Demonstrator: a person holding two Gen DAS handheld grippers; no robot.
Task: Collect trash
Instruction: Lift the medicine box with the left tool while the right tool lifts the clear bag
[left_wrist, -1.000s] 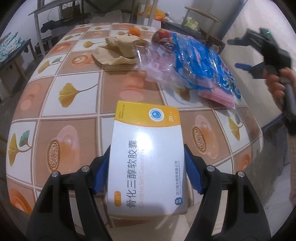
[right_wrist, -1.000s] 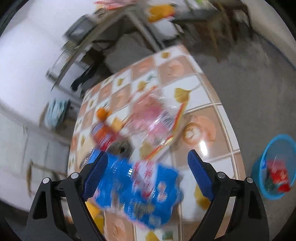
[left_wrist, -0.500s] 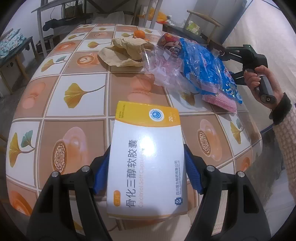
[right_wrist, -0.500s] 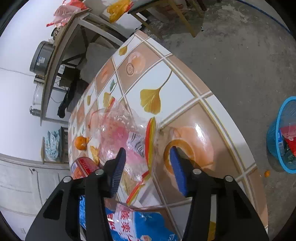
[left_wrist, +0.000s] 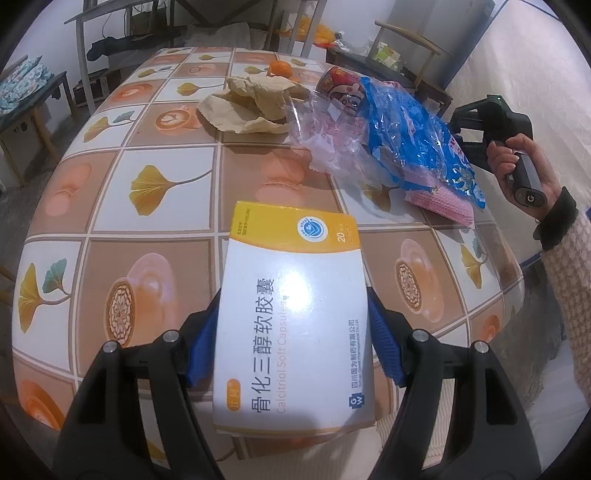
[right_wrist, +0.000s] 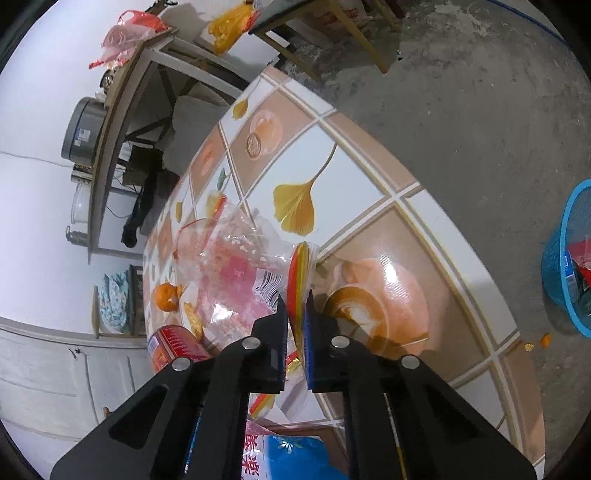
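Note:
My left gripper (left_wrist: 293, 328) is shut on a white and yellow medicine box (left_wrist: 293, 306), held above the tiled table (left_wrist: 122, 192). In the right wrist view my right gripper (right_wrist: 296, 317) is shut on the red-and-yellow sealed edge of a clear plastic wrapper (right_wrist: 236, 273) lying on the table. The left wrist view shows the same clear plastic wrapper (left_wrist: 328, 136) beside a blue snack bag (left_wrist: 413, 140), with the right gripper's body (left_wrist: 487, 129) and the hand behind them; its fingertips are hidden there.
Crumpled brown paper (left_wrist: 251, 107), an orange (left_wrist: 279, 68) and a red can (left_wrist: 338, 86) lie further back on the table. A pink wrapper (left_wrist: 439, 205) pokes from under the blue bag. A blue waste basket (right_wrist: 569, 258) stands on the floor at right.
My right gripper came down to the clear wrapper and its jaws went from wide apart to shut on the wrapper's edge. The left gripper stayed still with the box.

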